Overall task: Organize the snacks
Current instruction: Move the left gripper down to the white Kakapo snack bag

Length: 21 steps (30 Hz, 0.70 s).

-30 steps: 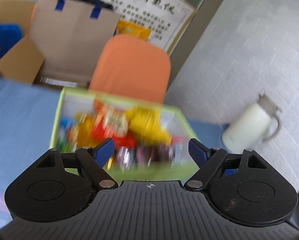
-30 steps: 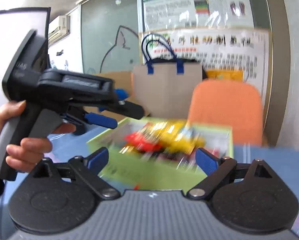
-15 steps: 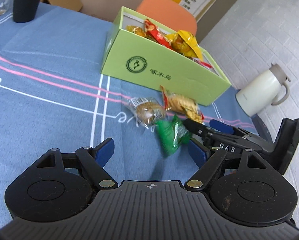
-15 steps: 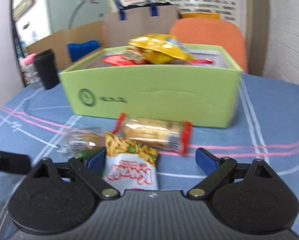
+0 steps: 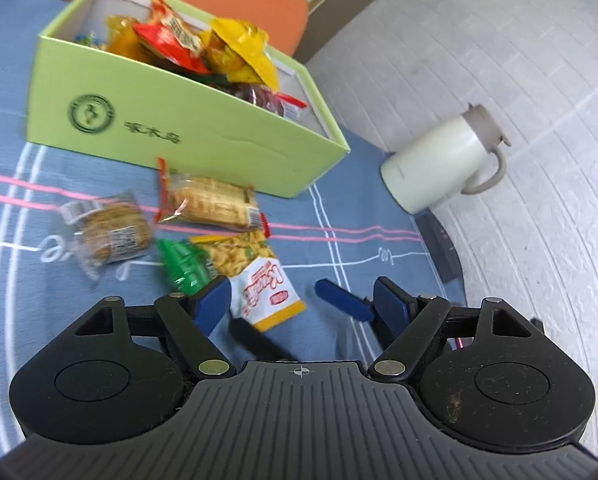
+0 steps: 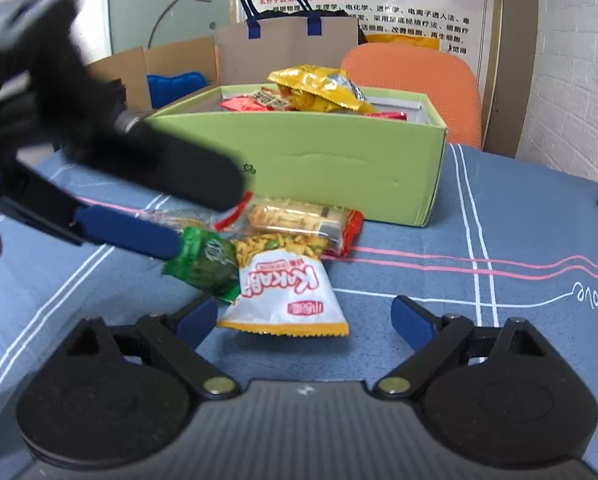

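Note:
A light green box [image 5: 187, 132] [image 6: 319, 168] heaped with snack packets stands on the blue tablecloth. In front of it lie a clear-wrapped cake [image 5: 107, 232], a red-ended biscuit packet [image 5: 207, 204] [image 6: 299, 220], a green packet [image 5: 185, 268] [image 6: 203, 260] and a white-and-yellow packet [image 5: 259, 276] [image 6: 287, 292]. My left gripper [image 5: 303, 304] [image 6: 205, 216] hovers low over them with its jaws closing. The white packet lies between the jaws and nothing is pressed; one blue finger tip reaches the green packet. My right gripper [image 6: 305, 322] is open around the white packet's near end.
A white jug [image 5: 439, 164] stands to the right by the brick wall, beside a dark flat device [image 5: 439, 248] at the table edge. Behind the table are an orange chair [image 6: 415, 88], a paper bag [image 6: 287, 52] and a cardboard box [image 6: 171, 60].
Both grippers came down from above the box to the loose snacks in front of it. The left one moved right and closer to the green and white packets, its jaws slightly narrower.

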### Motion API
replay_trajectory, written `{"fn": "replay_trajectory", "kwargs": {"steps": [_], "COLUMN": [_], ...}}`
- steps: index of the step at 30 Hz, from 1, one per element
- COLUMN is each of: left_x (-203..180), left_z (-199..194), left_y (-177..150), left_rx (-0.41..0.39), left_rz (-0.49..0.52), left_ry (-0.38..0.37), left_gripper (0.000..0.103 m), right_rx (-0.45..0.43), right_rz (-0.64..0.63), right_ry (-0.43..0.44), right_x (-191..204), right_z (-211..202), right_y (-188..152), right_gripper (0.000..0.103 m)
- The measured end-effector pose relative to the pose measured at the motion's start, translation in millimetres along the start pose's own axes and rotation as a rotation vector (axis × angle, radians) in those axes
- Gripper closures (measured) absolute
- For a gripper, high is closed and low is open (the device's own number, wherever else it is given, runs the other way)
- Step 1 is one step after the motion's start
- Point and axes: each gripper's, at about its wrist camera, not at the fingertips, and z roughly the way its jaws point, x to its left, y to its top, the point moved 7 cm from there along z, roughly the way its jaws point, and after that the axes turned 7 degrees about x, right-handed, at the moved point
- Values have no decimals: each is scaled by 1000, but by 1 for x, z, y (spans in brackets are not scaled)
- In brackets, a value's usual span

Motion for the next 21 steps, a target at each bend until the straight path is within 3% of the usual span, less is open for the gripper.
{"fn": "replay_trajectory", "kwargs": {"steps": [5, 10, 16, 21], "left_x": [7, 6, 5, -3], "left_z": [30, 41, 51, 55], "left_y": [10, 16, 18, 14], "left_rx": [54, 56, 75, 147], "left_rz": [-44, -37, -6, 92], "left_ry": [39, 49, 52, 31], "left_gripper": [38, 36, 36, 34], "right_rx": [5, -15, 37, 54], "right_rz": [-8, -22, -37, -55], "right_ry": [12, 53, 201, 205], "right_x": [-3, -4, 15, 22], "right_z": [2, 3, 15, 12], "right_y": [1, 12, 15, 11], "right_gripper": [10, 10, 10, 9]}}
